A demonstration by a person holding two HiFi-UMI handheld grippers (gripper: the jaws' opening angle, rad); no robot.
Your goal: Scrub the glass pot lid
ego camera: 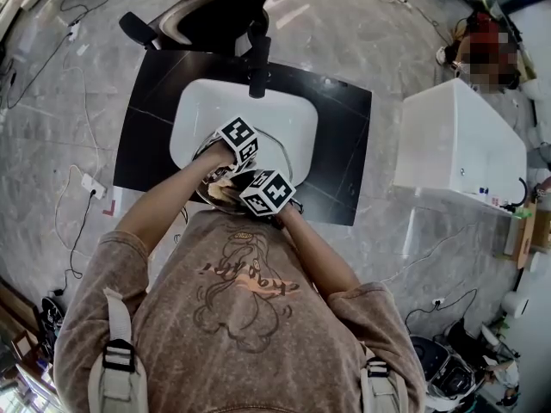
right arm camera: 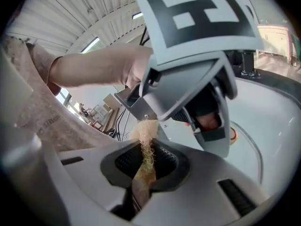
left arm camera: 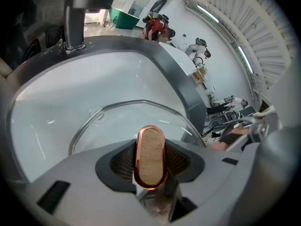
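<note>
We clamp our left gripper [left arm camera: 151, 173] tight on the wooden knob [left arm camera: 150, 154], holding the glass lid [left arm camera: 122, 121] over the sink's [left arm camera: 56, 93] near rim. Our right gripper [right arm camera: 146, 166] is pinched on a tan fibrous scrubber [right arm camera: 146, 140], also above the sink's near side, opposite the faucet [ego camera: 258, 67].

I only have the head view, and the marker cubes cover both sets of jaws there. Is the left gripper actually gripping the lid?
Observer: Yes. In its own view the left gripper is shut on the wood-topped knob of the glass lid, above the white sink.
Operator: And the right one, is it empty?
Observer: No. The right gripper is shut on a tan fibrous scrubber, with its tuft close under the left gripper.
</note>
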